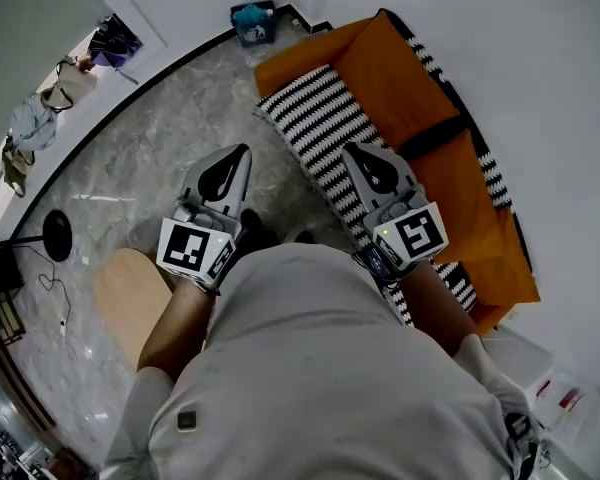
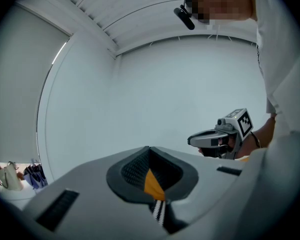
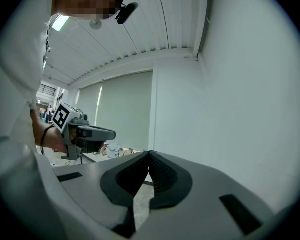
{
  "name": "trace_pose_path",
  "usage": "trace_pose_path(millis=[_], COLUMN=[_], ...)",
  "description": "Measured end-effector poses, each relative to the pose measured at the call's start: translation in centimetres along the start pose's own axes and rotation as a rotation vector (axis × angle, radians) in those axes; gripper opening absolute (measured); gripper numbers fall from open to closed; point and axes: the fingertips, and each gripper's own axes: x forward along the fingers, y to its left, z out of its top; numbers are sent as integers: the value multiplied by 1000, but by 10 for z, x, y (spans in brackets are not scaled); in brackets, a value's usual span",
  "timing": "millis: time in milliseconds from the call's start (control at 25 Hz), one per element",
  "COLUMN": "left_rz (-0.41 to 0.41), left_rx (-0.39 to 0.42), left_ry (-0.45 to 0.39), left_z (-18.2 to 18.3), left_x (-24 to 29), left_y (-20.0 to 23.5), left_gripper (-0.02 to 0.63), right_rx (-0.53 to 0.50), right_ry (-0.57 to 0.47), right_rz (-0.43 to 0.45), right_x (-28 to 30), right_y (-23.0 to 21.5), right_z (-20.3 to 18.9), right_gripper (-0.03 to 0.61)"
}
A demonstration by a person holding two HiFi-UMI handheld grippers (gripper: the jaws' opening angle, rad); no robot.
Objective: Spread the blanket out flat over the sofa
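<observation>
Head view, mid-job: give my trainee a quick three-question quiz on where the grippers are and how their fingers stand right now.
1. True or false: the left gripper is over the sofa.
2. The right gripper shows over: A the striped fabric; B the grey floor; C the blue box.
3. Are both grippers' fingers open or shut?
Key: 1 false; 2 A; 3 shut.
</observation>
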Motion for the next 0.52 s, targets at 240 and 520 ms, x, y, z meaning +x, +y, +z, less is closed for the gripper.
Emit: trace_pose_path(millis=[240,520], left_rz=[14,23], left_rx=[13,-10], left_ry=[-5,3], left_z=[5,0], left_x=[-13,-27], left_y=[-12,-19], left_gripper=[9,9], right_rx=[-3,-8], right_ry=[-9,-16], right_rz=[7,20], right_x=[-14,-17], right_y=[3,12], right_z=[3,5], right_gripper=[26,26])
